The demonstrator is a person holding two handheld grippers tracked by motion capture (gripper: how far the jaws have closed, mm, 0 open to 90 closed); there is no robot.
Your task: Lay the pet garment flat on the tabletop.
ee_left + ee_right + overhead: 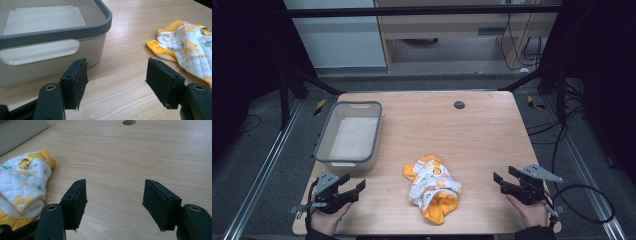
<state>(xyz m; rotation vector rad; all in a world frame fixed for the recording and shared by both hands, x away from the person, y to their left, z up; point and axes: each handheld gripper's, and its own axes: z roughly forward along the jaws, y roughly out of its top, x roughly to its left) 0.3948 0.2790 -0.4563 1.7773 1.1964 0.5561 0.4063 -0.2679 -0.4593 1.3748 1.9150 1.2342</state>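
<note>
High view: a person's two hands are coming in from the bottom edge of the frame, each holding a two-jaw gripper over a pale wooden table [482, 135]. The left gripper [353, 184] is sitting at lower left, its jaws standing wide apart with nothing between them. The right gripper [503, 179] is sitting at lower right, its jaws likewise spread and empty. A crumpled piece of cloth [432, 188], white quilted with orange flowers and yellow-orange trim, is lying on the table at lower centre, between the two grippers and apart from both. A grey-rimmed plastic bin [348, 134] is standing at centre left, just above the left gripper. A small dark round disc [459, 104] is showing near the table's far edge, upper centre.

Left gripper view: the two black jaws are rising from the bottom, wide open over bare wood. The bin [50, 35] is occupying the upper left, its side handle cut-out facing the camera, close beyond the left-hand jaw. The cloth [187, 47] is lying at the right edge, the word "flower" printed on it and a small metal ring showing near its top.

Right gripper view: the jaws are gaping wide over bare wood. The cloth [22, 187] is lying at the left edge, beside the left-hand jaw. The dark disc [129, 122] is showing at the top.
</note>
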